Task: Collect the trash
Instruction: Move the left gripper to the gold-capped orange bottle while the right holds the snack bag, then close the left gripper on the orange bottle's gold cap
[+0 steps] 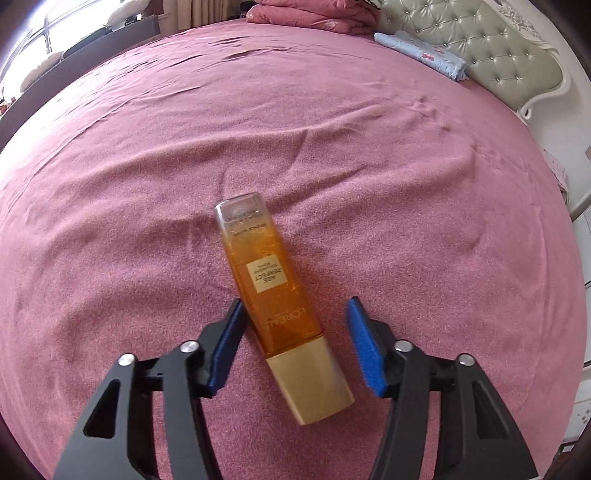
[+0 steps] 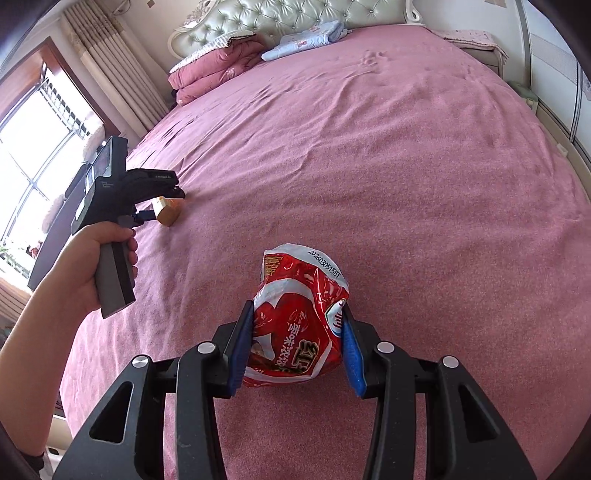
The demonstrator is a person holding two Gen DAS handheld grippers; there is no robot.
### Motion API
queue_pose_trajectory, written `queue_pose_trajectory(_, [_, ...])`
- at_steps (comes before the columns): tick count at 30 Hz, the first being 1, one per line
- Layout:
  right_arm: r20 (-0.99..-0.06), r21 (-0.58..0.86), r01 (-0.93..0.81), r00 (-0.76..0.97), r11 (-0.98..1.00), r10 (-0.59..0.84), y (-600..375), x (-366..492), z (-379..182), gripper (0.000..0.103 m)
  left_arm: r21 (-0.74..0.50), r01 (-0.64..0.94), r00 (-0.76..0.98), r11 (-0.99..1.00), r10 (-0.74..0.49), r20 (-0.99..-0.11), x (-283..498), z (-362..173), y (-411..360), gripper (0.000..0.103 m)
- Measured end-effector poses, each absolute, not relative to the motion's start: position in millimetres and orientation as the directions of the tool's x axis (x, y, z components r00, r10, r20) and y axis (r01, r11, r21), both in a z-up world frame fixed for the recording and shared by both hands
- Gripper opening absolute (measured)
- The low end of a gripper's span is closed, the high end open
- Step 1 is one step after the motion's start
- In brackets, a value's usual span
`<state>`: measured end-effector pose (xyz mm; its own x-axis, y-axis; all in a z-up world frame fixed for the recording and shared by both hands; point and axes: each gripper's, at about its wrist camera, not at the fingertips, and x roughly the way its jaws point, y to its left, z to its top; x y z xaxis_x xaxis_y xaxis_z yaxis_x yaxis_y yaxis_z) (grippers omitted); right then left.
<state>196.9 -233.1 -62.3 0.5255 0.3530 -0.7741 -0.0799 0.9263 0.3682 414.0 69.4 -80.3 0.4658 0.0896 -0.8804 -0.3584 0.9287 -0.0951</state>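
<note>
An orange bottle with a gold cap (image 1: pixel 275 295) lies on the pink bed (image 1: pixel 147 184), cap toward me. My left gripper (image 1: pixel 293 317) is open around it; the left pad touches the bottle's side, the right pad stands apart. The bottle's gold cap also shows in the right wrist view (image 2: pixel 167 215), under the left gripper (image 2: pixel 147 184). My right gripper (image 2: pixel 297 314) is shut on a red snack bag (image 2: pixel 297 317), both blue pads pressing its sides just above the bedspread.
Folded pink quilts (image 2: pixel 210 74) and a light blue folded cloth (image 2: pixel 306 38) lie by the green tufted headboard (image 2: pixel 280 16). A window with curtains (image 2: pixel 44 122) is at the left. A bedside cabinet (image 2: pixel 476 44) stands at the right of the bed.
</note>
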Motion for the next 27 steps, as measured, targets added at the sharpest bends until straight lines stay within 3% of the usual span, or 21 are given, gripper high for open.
queue_pose_trajectory(5, [-0.777, 0.369, -0.074, 0.523, 0.927, 0.351, -232.4, 191.2, -60.9, 0.042, -0.125, -0.307, 0.482, 0.944, 0.041, -0.875, 398.1, -79.2, 71.7, 0.034])
queue_pose_trajectory(17, [-0.771, 0.362, -0.084, 0.532, 0.928, 0.349, -237.9, 146.1, -43.0, 0.042, -0.25, -0.07, 0.504, 0.966, -0.182, -0.845, 281.4, -75.2, 26.8, 0.033])
queue_pose_trajectory(27, [-0.784, 0.337, -0.065, 0.532, 0.939, 0.318, -261.3, 78.9, -38.1, 0.042, -0.228, 0.127, 0.466, 0.965, -0.261, -0.845, 165.3, -66.4, -32.9, 0.033])
